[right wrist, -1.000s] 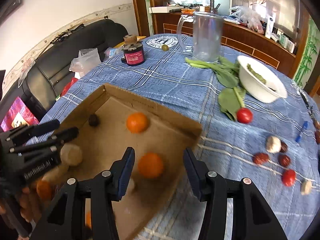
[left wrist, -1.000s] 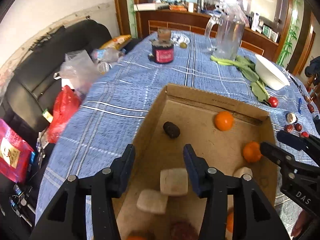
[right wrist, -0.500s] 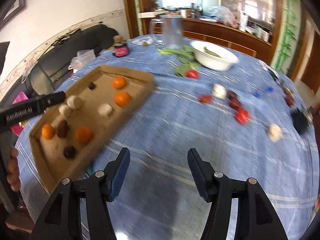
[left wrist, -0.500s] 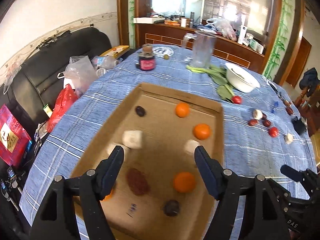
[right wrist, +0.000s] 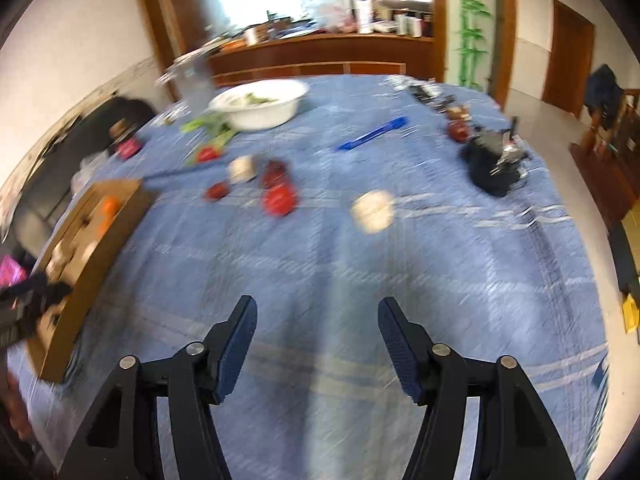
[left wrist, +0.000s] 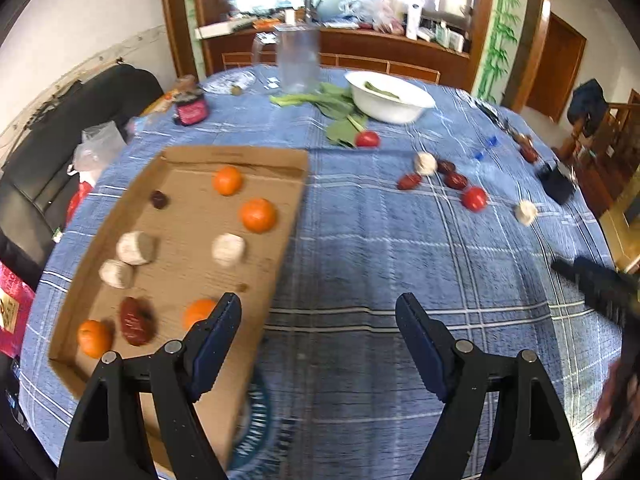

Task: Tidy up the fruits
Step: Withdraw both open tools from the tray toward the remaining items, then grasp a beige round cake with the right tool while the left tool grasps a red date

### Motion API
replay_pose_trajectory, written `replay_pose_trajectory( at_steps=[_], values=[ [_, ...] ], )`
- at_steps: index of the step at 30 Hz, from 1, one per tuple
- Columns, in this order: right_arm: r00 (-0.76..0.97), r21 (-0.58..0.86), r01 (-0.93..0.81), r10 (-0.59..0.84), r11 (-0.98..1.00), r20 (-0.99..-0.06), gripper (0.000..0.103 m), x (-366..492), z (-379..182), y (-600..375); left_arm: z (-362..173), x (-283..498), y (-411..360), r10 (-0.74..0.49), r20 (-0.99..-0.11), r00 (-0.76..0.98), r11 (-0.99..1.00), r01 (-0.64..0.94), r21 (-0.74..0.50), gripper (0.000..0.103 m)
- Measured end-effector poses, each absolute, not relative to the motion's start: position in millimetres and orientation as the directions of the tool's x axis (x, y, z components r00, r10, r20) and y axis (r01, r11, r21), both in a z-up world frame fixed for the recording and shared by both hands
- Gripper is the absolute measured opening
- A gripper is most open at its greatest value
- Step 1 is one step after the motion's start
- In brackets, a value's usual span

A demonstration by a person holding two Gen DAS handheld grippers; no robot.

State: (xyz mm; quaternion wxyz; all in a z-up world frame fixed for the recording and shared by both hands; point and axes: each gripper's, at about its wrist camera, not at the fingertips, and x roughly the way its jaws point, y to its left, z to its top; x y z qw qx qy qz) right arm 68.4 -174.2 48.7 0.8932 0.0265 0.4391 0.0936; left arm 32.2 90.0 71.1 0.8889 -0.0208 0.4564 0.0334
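Now left gripper [left wrist: 318, 316] wide, empty; cardboard tray [left wrist: 96, 248] at 10 o'clock. Right gripper [right wrist: 317, 320] wide, empty; red fruit [right wrist: 279, 200] at 12.

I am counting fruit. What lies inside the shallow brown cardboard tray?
The cardboard tray holds four oranges, three pale pieces and two dark fruits. The left gripper covers its near corner.

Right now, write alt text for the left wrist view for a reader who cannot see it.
The open left gripper hangs empty above a blue plaid tablecloth, at the near right edge of a cardboard tray holding oranges, pale pieces and dark fruits. More red and pale fruits lie loose on the cloth beyond, near a white bowl and leafy greens.
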Motion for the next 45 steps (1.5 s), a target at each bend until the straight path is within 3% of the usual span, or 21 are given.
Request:
replay_pose_trajectory(
  at_steps=[11,12,13,25,26,27,28,30,32,37,45],
  values=[
    [0.541,0.116,-0.133,0.170,0.984,-0.823,0.069,165.1,8.4,-192.8,56.8,67.3,53.2,0.070,-0.840,0.538,0.998,-0.039,0.058,0.079],
    [0.559,0.107,-0.133,0.163,0.985,-0.813,0.060,165.2,7.6,-193.3,56.1,74.6,49.0,0.062,-0.843,0.535,0.998,-0.023,0.059,0.079],
    [0.567,0.103,-0.142,0.167,0.984,-0.807,0.035,165.0,8.3,-193.0,55.4,81.1,46.3,0.060,-0.844,0.532,0.998,-0.014,0.062,0.079],
    [0.584,0.165,-0.198,0.251,0.966,-0.772,0.036,152.4,6.8,-199.0,22.8,191.4,22.8,0.012,-0.865,0.502,0.998,0.045,0.040,0.076],
    [0.583,0.174,-0.201,0.260,0.964,-0.770,0.036,152.7,6.8,-200.3,18.1,197.2,20.6,0.011,-0.870,0.493,0.997,0.056,0.044,0.074],
    [0.582,0.183,-0.202,0.268,0.962,-0.768,0.037,152.9,6.7,-201.5,13.8,200.6,19.0,0.006,-0.875,0.484,0.997,0.065,0.043,0.063],
    [0.581,0.188,-0.203,0.273,0.961,-0.767,0.037,154.0,6.6,-201.3,9.5,203.9,16.9,-0.005,-0.880,0.475,0.996,0.077,0.036,0.060],
    [0.579,0.201,-0.203,0.283,0.958,-0.765,0.037,154.7,6.5,-202.9,11.1,207.1,15.0,-0.039,-0.869,0.494,0.996,0.091,0.007,0.039],
    [0.578,0.208,-0.202,0.288,0.957,-0.764,0.036,154.7,6.6,-203.7,12.7,210.7,12.1,-0.076,-0.867,0.492,0.993,0.114,-0.022,0.027],
    [0.589,0.204,-0.190,0.278,0.960,-0.759,0.036,153.5,8.2,-205.4,13.5,201.0,8.8,-0.080,-0.863,0.499,0.990,0.142,-0.010,0.027],
    [0.612,0.191,-0.187,0.266,0.964,-0.745,0.036,127.6,30.5,-213.7,23.9,148.6,12.7,-0.187,-0.858,0.479,0.977,0.179,-0.113,0.027]
  ],
)
